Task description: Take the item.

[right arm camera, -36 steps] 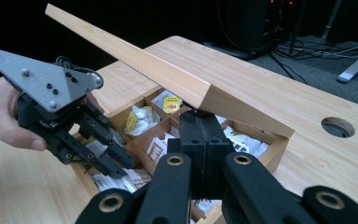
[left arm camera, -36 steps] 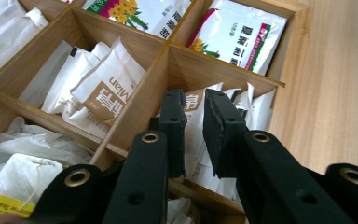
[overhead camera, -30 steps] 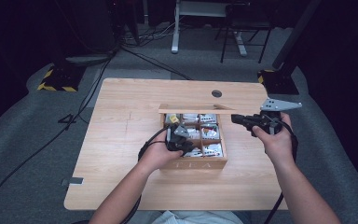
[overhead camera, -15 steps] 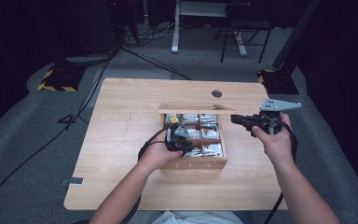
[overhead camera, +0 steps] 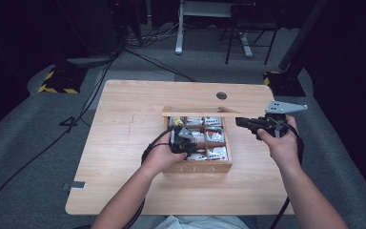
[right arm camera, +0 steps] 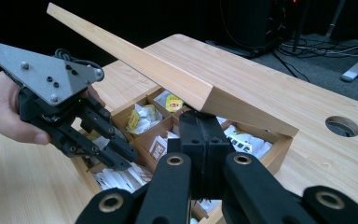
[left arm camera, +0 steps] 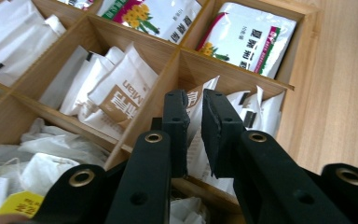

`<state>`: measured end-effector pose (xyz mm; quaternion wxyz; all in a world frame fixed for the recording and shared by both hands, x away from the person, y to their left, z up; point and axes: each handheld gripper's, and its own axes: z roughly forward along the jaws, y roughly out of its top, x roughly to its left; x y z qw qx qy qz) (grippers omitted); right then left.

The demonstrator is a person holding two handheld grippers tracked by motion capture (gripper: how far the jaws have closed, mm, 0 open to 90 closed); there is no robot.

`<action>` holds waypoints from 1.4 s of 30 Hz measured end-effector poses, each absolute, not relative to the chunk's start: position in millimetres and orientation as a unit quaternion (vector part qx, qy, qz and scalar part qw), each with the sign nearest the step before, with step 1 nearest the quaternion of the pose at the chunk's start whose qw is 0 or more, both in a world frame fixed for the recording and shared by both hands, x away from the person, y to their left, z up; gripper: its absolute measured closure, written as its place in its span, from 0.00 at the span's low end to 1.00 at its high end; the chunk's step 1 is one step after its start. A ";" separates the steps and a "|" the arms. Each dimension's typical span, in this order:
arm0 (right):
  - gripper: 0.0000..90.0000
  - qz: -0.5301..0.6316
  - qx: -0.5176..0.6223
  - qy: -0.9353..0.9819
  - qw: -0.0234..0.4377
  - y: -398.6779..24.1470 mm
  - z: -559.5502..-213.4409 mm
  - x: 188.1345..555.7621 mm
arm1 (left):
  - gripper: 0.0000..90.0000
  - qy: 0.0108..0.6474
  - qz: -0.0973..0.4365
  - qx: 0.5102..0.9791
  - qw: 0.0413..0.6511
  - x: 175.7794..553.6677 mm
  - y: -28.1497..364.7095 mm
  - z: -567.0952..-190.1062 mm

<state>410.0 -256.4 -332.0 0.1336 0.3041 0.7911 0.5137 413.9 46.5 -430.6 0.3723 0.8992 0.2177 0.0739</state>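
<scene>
The left gripper has its fingers a narrow gap apart, and they have just been closing. A white sachet with brown print stands upright in that gap. Whether the pads already press it cannot be told. The sachet sits in a compartment of the tea box on the row nearest the person. Just beyond it, at 12 o'clock in the left gripper view, two flowered sachets lie flat in their own compartments. At 10 o'clock another cell holds more white-and-brown sachets. In the high view this gripper points down into the box from its 7 o'clock side, with the left hand over the front wall.

The right gripper has its fingers pressed together with nothing between them. Their tips sit right under the near corner of the raised wooden lid and seem to touch it. The lid stands tilted above the box's far edge. In the high view the right hand holds this gripper level at the box's 2 o'clock, pointing toward 9 o'clock.

The box rests near the middle of the table
</scene>
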 end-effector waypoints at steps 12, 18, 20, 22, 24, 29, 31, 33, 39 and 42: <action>1.00 0.513 0.302 0.793 0.131 -254.4 -332.0 410.7 | 0.88 0.206 0.095 0.917 0.327 417.1 31.0 -434.8; 1.00 0.514 0.301 0.792 0.131 -254.8 -332.1 410.5 | 0.88 0.207 0.100 0.924 0.305 419.9 27.1 -437.0; 1.00 0.514 0.301 0.792 0.130 -254.8 -332.1 410.5 | 0.90 0.207 0.097 0.924 0.305 420.2 27.2 -437.2; 1.00 0.515 0.301 0.792 0.130 -254.9 -332.2 410.5 | 0.97 0.204 0.093 0.924 0.310 420.6 27.6 -437.5; 1.00 0.514 0.301 0.792 0.130 -254.8 -332.2 410.3 | 0.99 0.205 0.094 0.922 0.315 420.4 28.5 -437.0; 1.00 0.514 0.302 0.792 0.130 -255.0 -332.3 410.0 | 1.00 0.206 0.084 0.914 0.340 418.2 32.2 -432.2; 1.00 0.514 0.302 0.792 0.131 -254.9 -332.3 410.1 | 1.00 0.205 0.082 0.911 0.349 417.2 34.2 -428.7; 1.00 0.514 0.301 0.792 0.131 -254.9 -332.2 410.2 | 1.00 0.206 0.078 0.907 0.360 415.9 36.2 -425.0; 1.00 0.513 0.302 0.793 0.132 -254.5 -331.4 410.3 | 1.00 0.200 0.077 0.900 0.379 411.6 43.2 -414.1; 1.00 0.512 0.303 0.793 0.132 -254.3 -331.1 410.3 | 1.00 0.201 0.077 0.894 0.392 408.2 47.8 -408.6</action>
